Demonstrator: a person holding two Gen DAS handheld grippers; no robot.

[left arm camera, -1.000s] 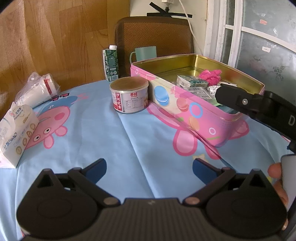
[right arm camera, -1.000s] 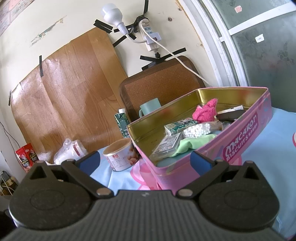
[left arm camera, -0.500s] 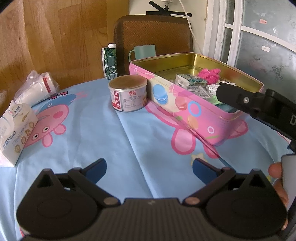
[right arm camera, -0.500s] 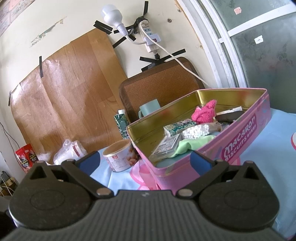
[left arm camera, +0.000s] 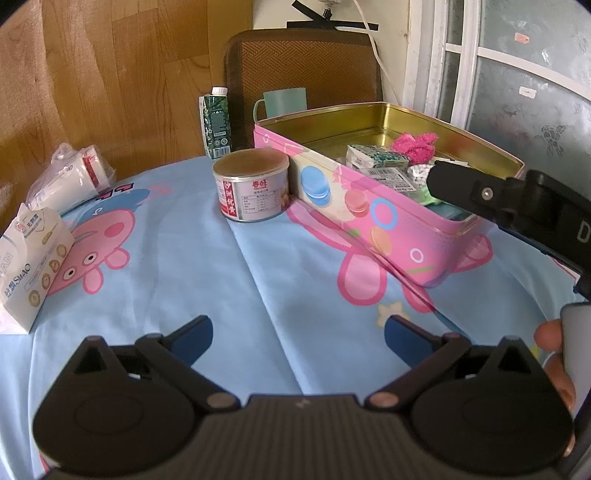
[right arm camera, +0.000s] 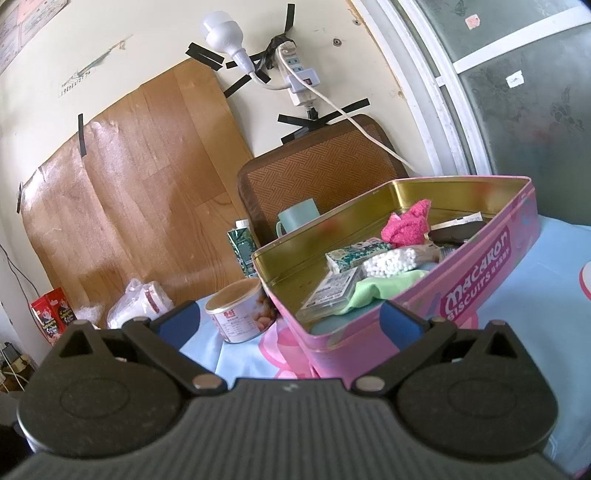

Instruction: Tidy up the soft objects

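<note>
on the blue cartoon tablecloth (left arm camera: 207, 266) sits a pink tin (right arm camera: 480, 280) holding a pink fluffy cloth (right arm camera: 406, 225), while left gripper (left arm camera: 298, 332) and right gripper (right arm camera: 290, 319) both gape empty.

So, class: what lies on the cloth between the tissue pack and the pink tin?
In the left wrist view, only a can stands between tissue pack and pink tin.

A round food can (left arm camera: 251, 186) stands on the cartoon-pig cloth (left arm camera: 258, 280) covering the counter, just beside a green drink carton (left arm camera: 216, 123) behind it. A teal mug (left arm camera: 284, 101) sits further back, before a brown woven mat (left arm camera: 303, 62) leaning on the wall. Up high, a white bulb (right arm camera: 223, 31) and power strip (right arm camera: 299, 75) are taped on. A red box (right arm camera: 51, 314) stands far off.
</note>
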